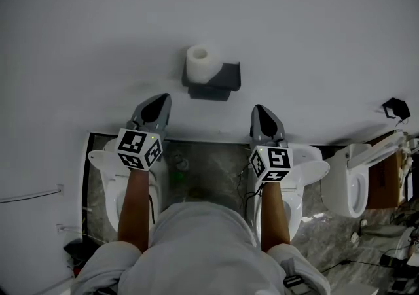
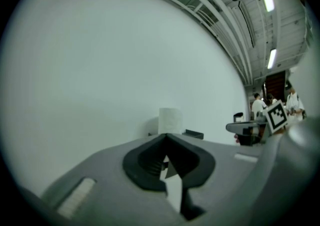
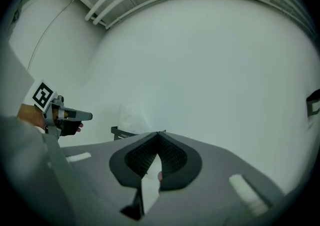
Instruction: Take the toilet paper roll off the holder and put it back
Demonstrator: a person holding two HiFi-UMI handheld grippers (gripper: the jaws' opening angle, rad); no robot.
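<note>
The toilet paper roll stands upright on its holder, a dark bracket fixed to the plain white wall. From above, in the head view, we look down into the roll's open core. In the left gripper view the roll rises white just past the tips, with the holder showing to its right. In the right gripper view the roll is a pale, blurred shape above the holder's dark edge.

We hold both grippers level, aimed at the wall, one on each side of the holder, near it but not touching it. The left gripper has its fingers pressed together with nothing between them. The right gripper is the same, its fingers meeting tip to tip and empty. Each gripper carries a marker cube at its rear, over our bare forearms.

Below us lies a dark marbled floor, and a white toilet bowl sits off to the right. In the left gripper view, people stand well away to the right under long ceiling lamps.
</note>
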